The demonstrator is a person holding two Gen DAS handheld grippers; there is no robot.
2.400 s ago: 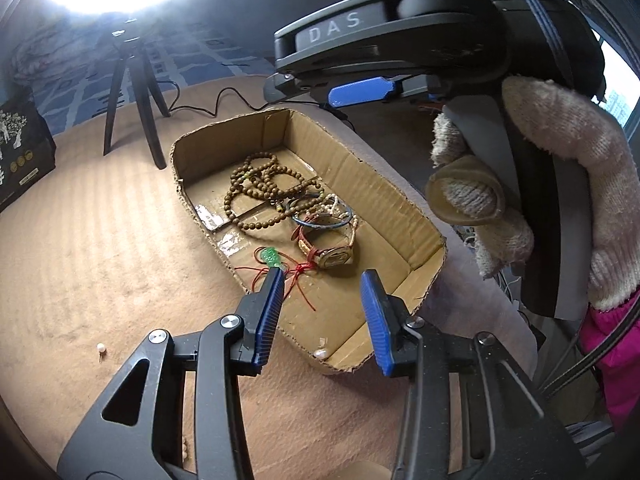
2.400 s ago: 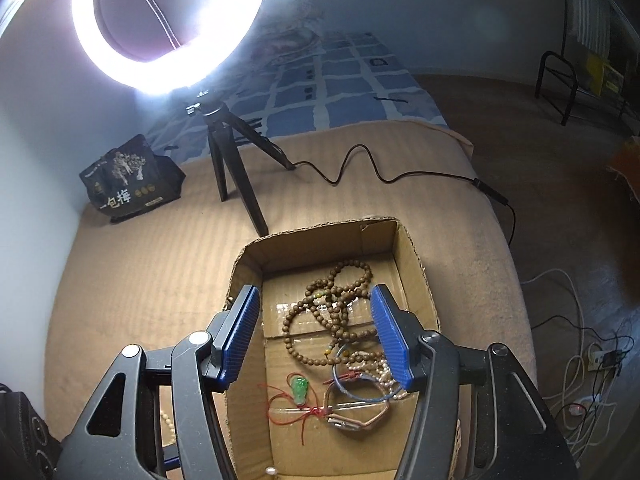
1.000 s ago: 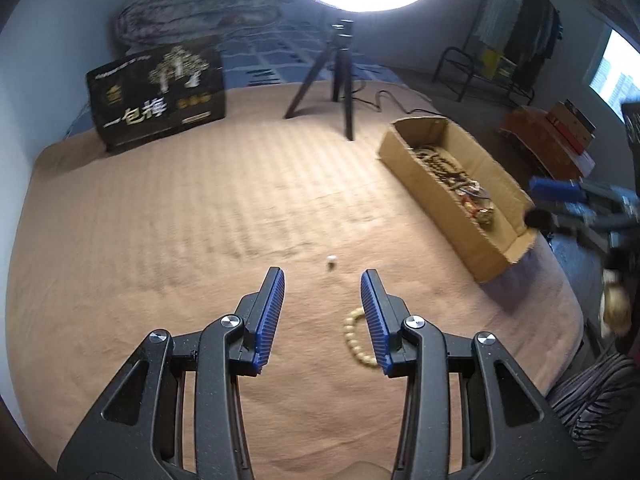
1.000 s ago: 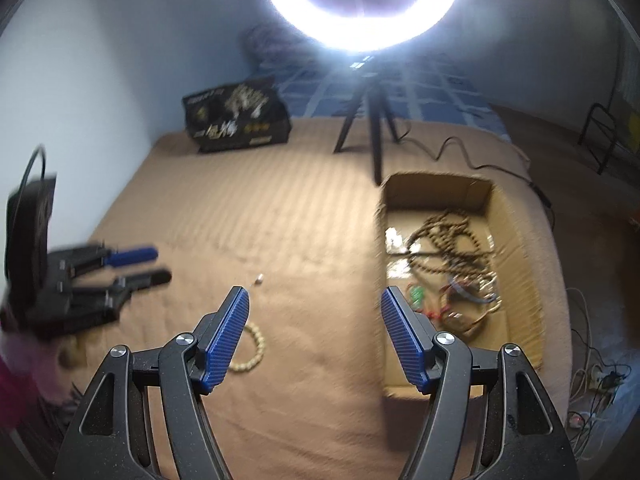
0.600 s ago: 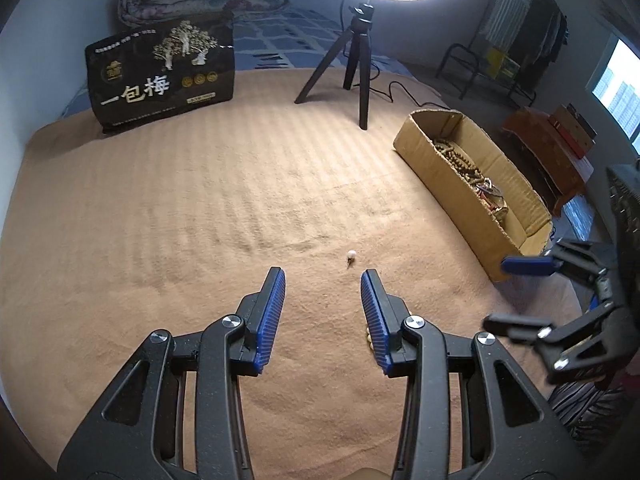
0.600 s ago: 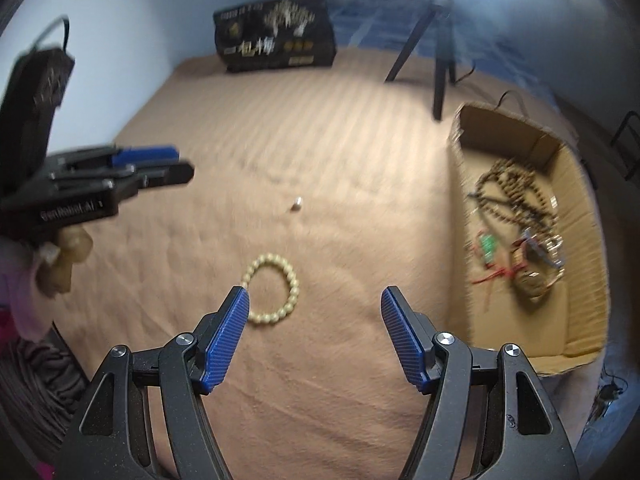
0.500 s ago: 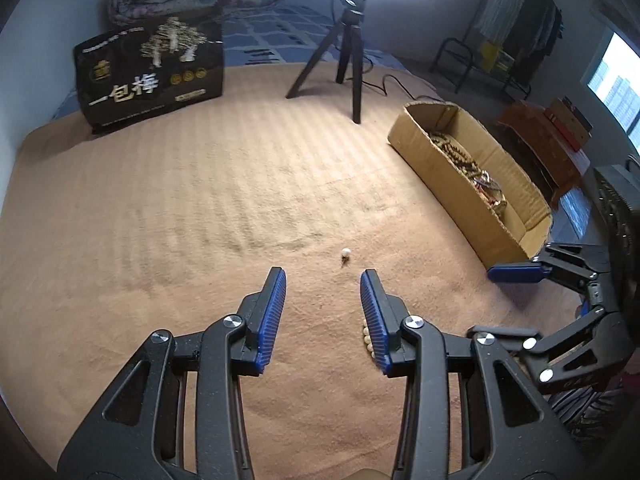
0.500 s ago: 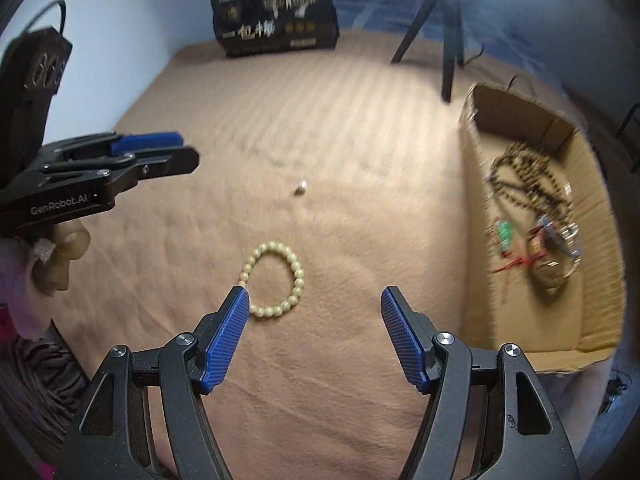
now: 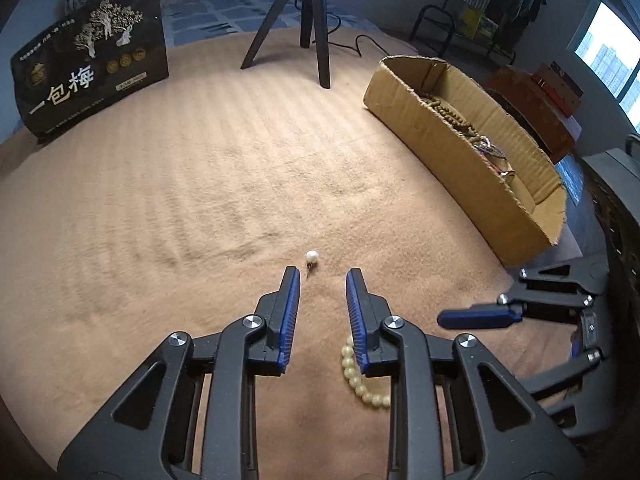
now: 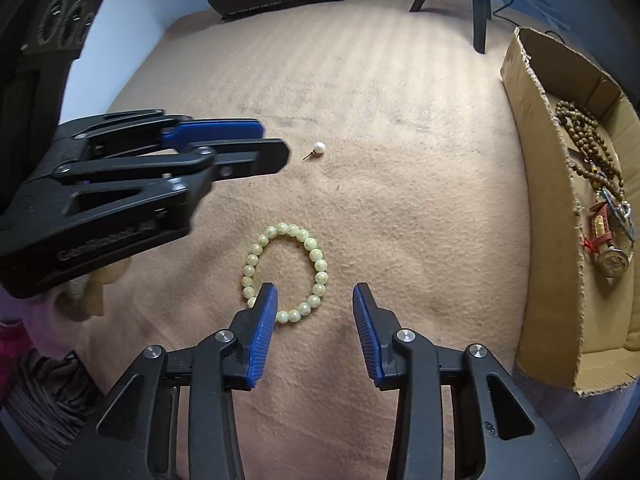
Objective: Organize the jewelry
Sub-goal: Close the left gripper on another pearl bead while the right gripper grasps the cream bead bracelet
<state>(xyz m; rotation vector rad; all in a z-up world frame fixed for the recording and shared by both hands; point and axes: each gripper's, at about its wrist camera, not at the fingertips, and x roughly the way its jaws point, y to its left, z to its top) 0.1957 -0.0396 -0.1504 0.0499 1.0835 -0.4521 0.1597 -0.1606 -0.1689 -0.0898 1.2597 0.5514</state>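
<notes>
While the blanket (image 10: 400, 100) lay bare but for two stray pieces, the box (image 10: 560, 240) at its right edge already held dark beads and a watch. The right gripper (image 10: 315, 294) hung over the bracelet (image 10: 316, 254), its jaws just narrowed with only the near arc of beads between them, not yet pinched. The left gripper (image 9: 322, 276), jaws also just narrowed and empty, pointed at the pearl stud (image 9: 312, 257) just ahead. Each would do best to settle lower and straddle its piece before squeezing.
</notes>
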